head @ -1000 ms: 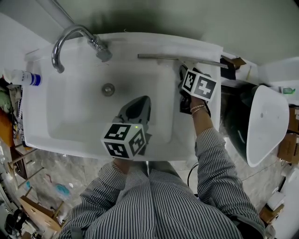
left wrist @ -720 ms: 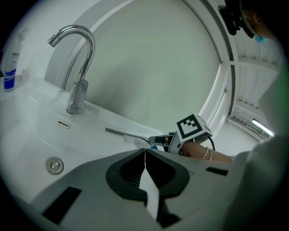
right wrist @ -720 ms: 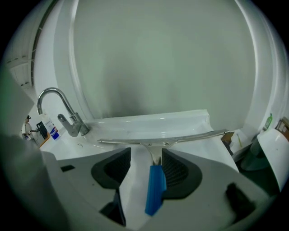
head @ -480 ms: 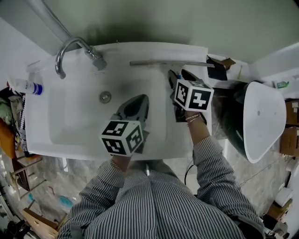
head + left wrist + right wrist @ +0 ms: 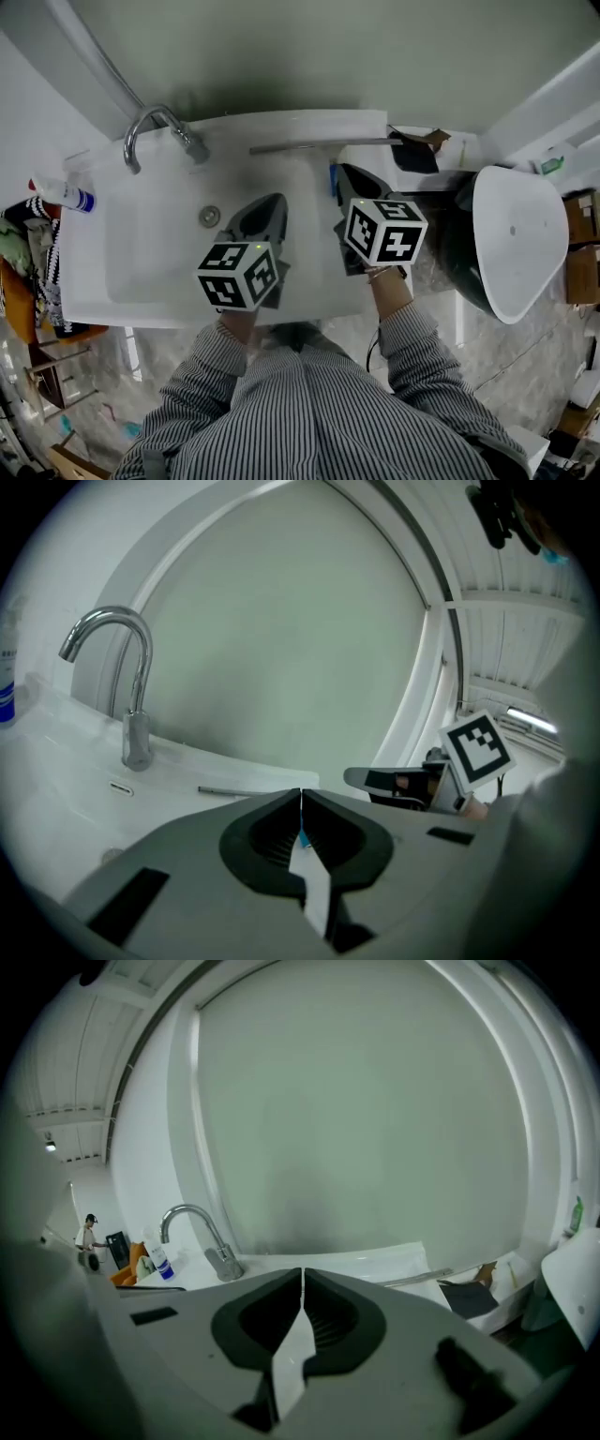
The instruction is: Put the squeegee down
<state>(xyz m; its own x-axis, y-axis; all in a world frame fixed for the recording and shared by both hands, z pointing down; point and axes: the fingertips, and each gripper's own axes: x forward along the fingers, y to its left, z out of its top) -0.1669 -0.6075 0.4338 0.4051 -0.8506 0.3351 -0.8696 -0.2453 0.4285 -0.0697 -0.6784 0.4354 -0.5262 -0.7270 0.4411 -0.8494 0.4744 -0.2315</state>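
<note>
No legible text, brand or number is showing anywhere. Far left of the sink, a white bottle (image 5: 64,195) is wearing a blue label, its print too small to read. Far right, a small green-labelled bottle (image 5: 553,166) is likewise too small to read. The left gripper's marker cube (image 5: 239,274) and the right gripper's marker cube (image 5: 384,230) are showing black-and-white square patterns only, no letters or digits.

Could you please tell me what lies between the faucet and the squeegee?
Nothing but bare white sink ledge lies between the faucet and the squeegee, as the head view shows.
</note>
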